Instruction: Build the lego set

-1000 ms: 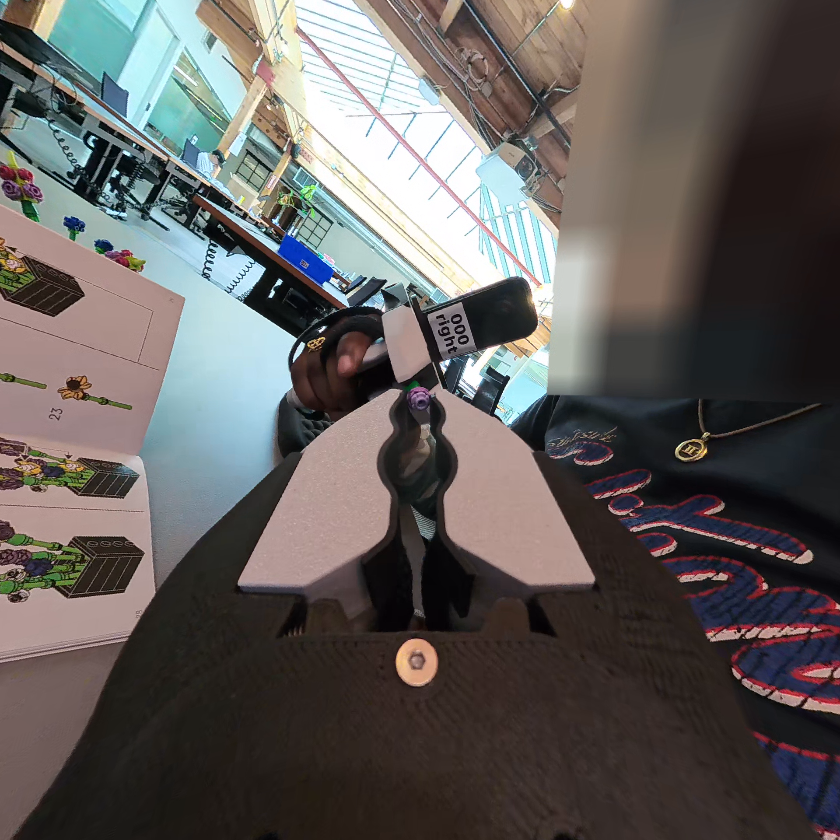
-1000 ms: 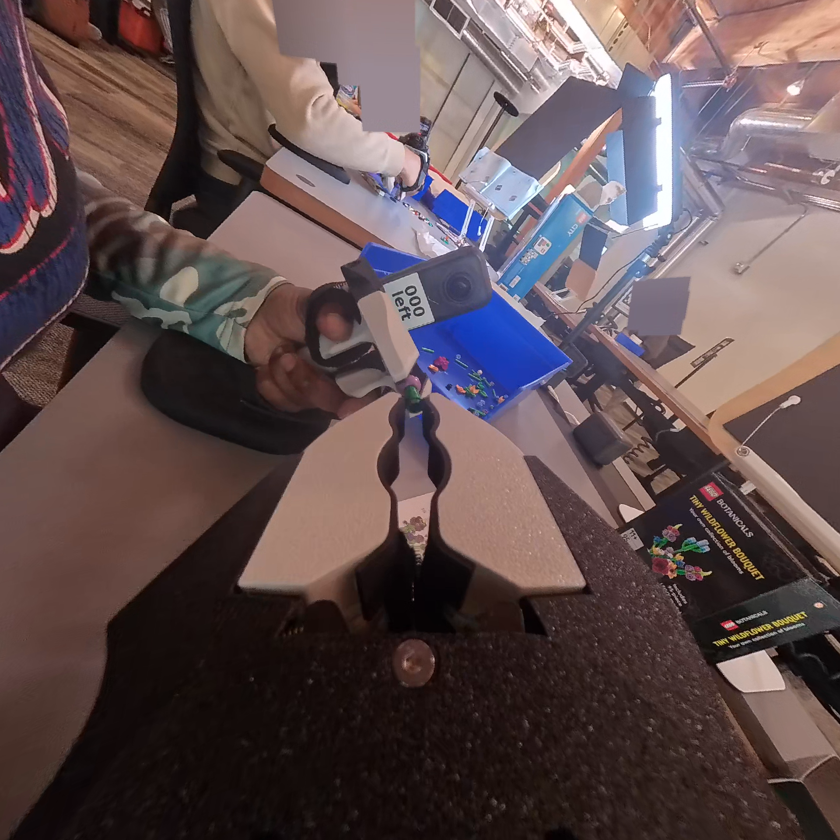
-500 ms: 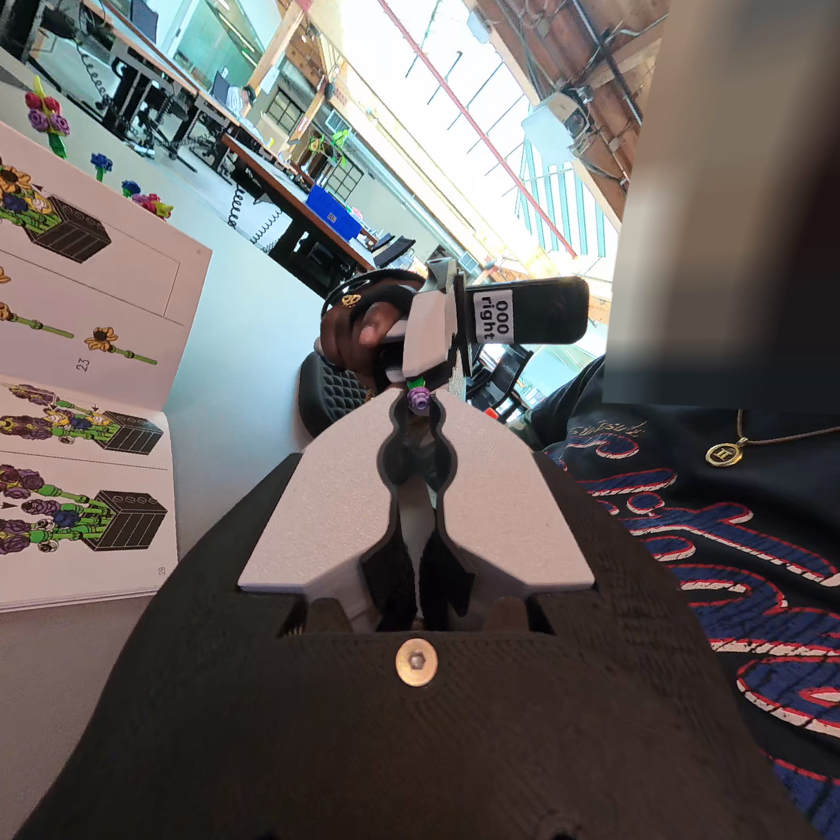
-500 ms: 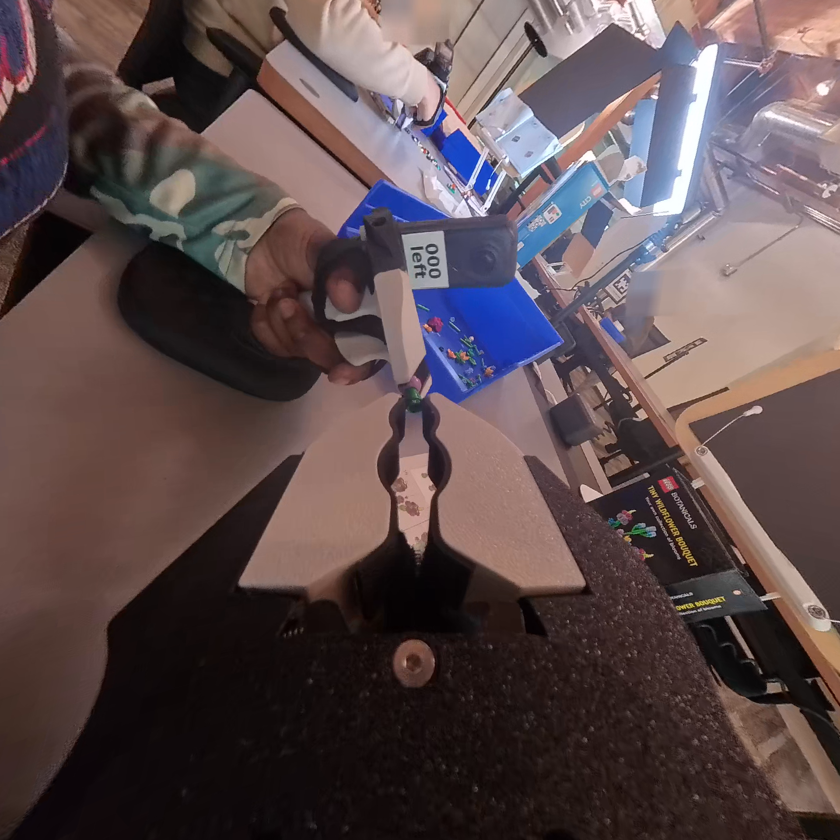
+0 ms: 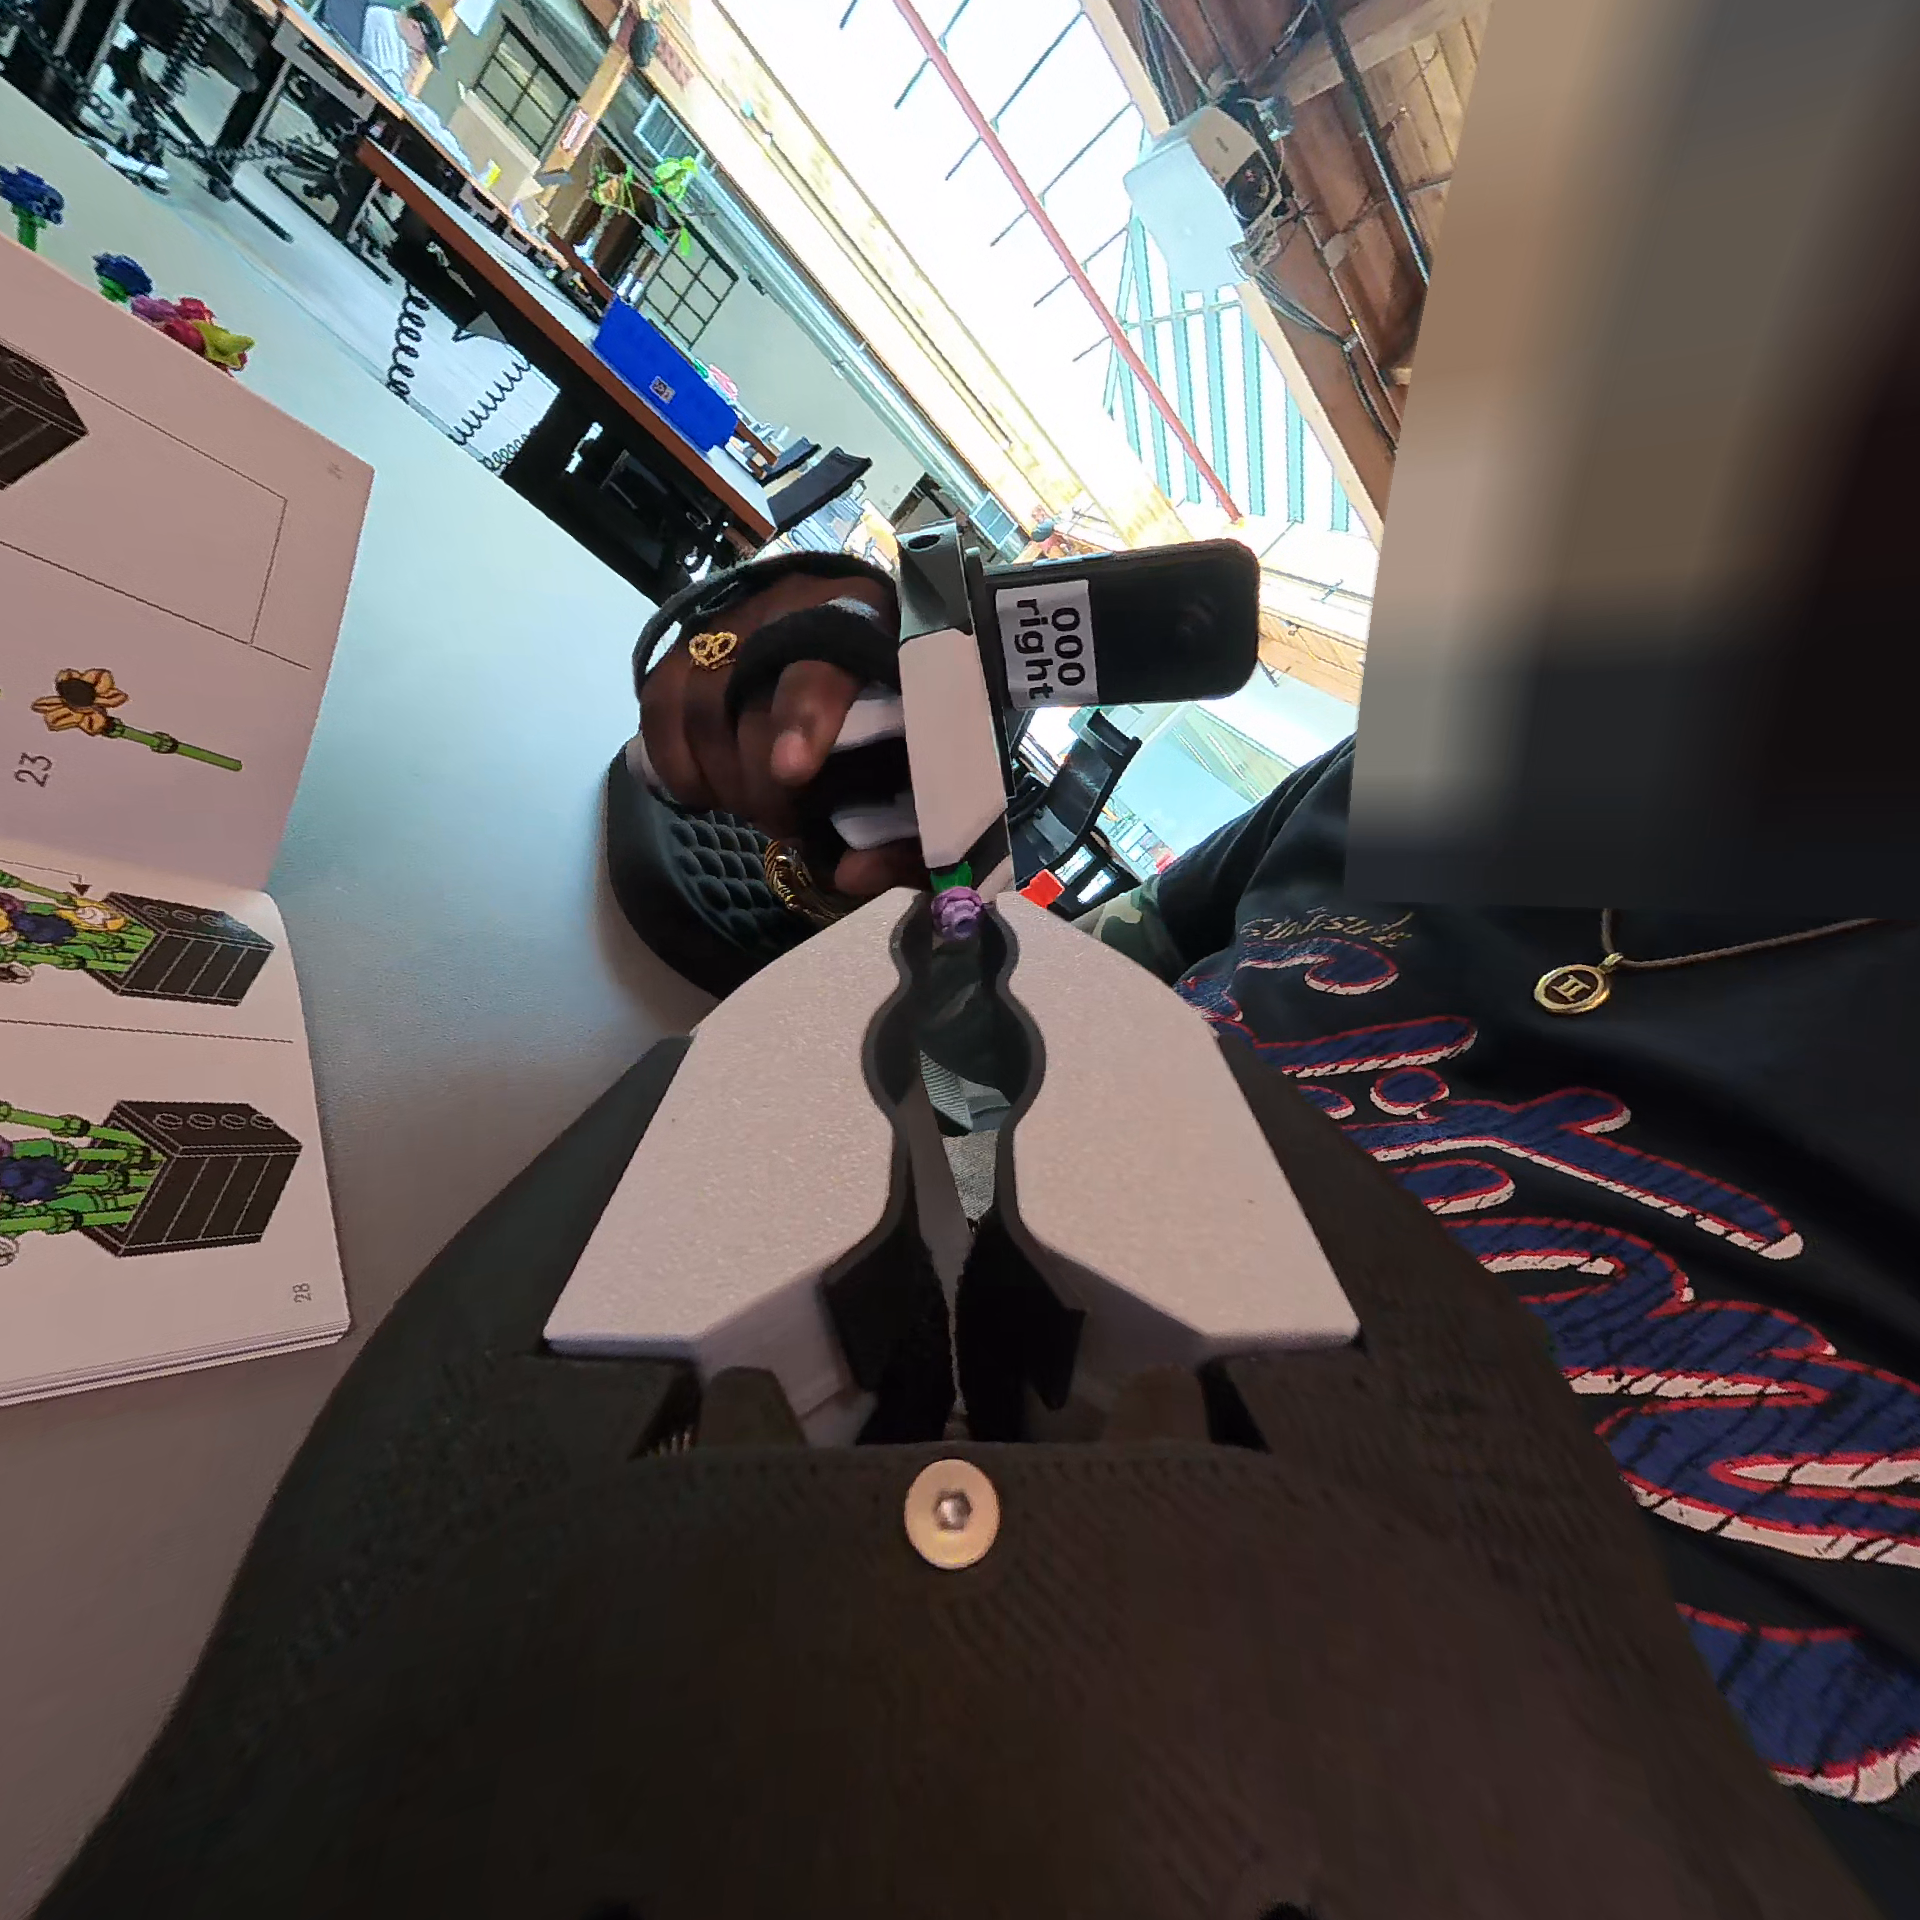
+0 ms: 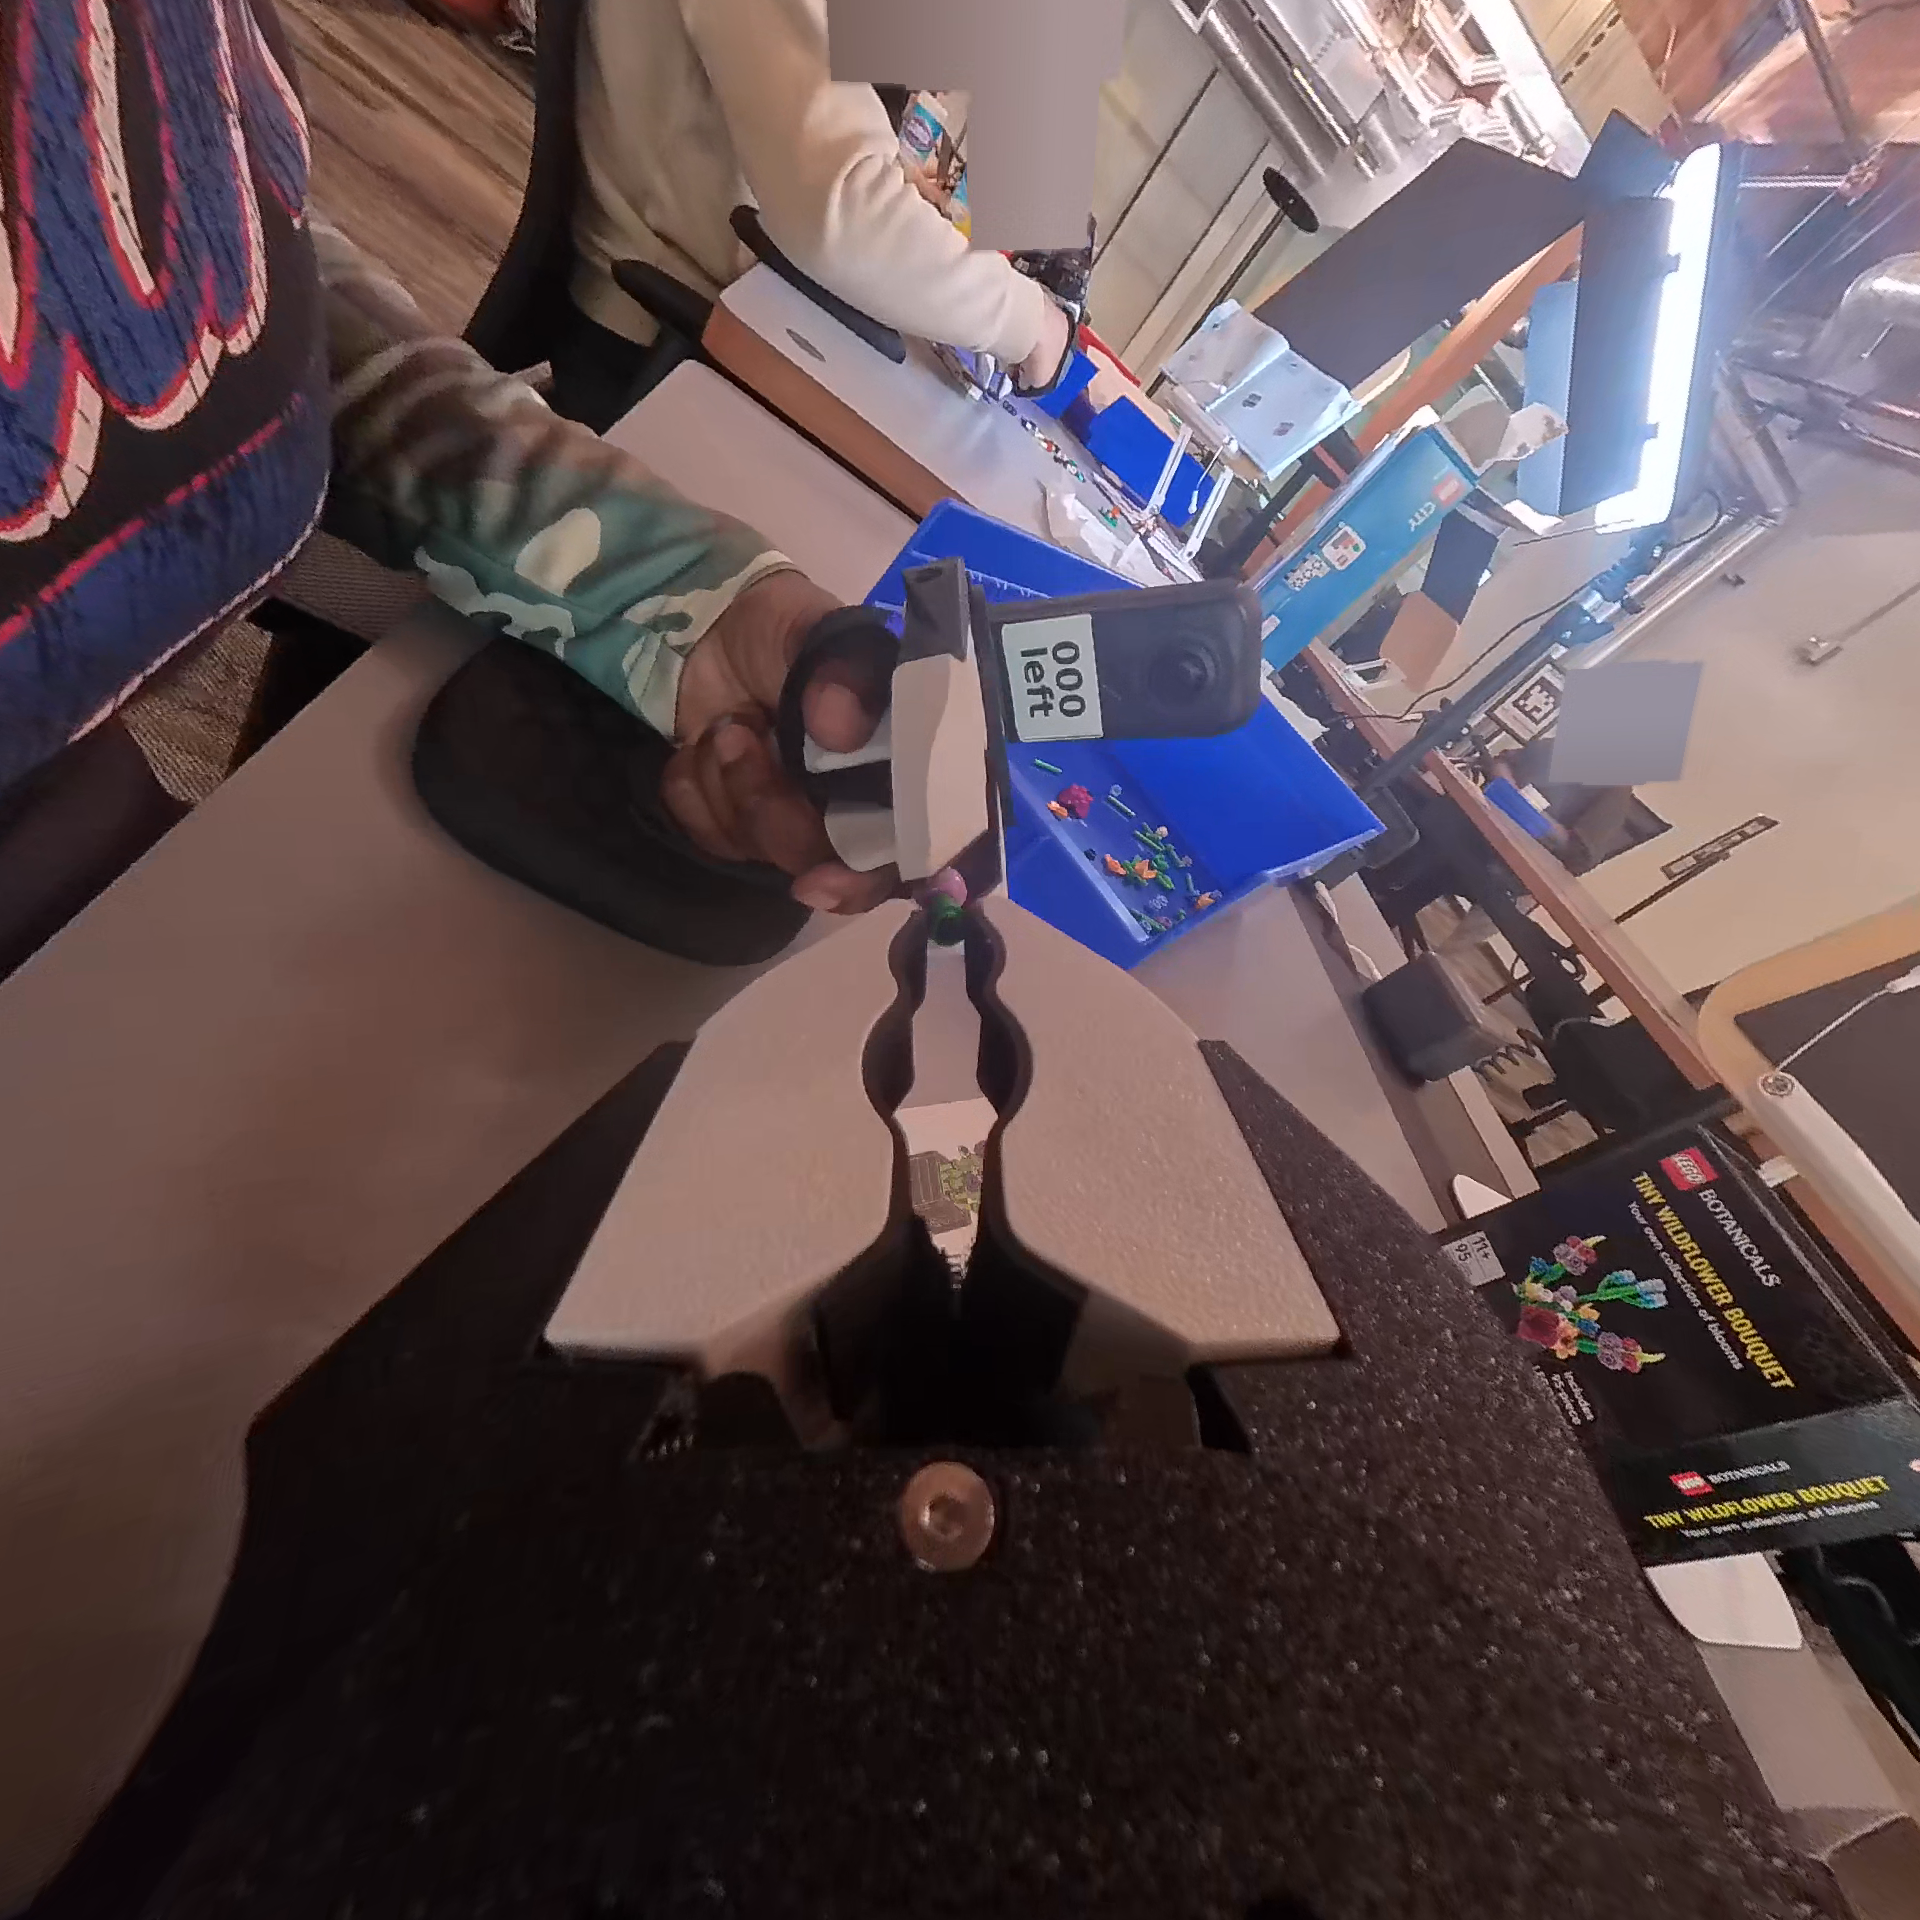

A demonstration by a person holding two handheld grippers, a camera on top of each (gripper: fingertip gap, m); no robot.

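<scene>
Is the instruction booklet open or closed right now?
Open. In the left wrist view the instruction booklet lies spread flat on the table, two pages of printed flower build steps facing up, with the fold between them visible.

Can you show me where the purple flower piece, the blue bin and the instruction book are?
purple flower piece (image 5: 956, 910), left wrist view, on its petals.
blue bin (image 6: 1278, 758), right wrist view, on its inner wall.
instruction book (image 5: 156, 582), left wrist view, on a blank page area.

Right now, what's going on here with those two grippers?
A person is building a lego flower with two handheld grippers, held tip to tip above the table. The left gripper pinches a small purple flower piece; the right gripper pinches a green piece. An instruction booklet lies open nearby, and loose pieces sit in a blue bin.
</scene>
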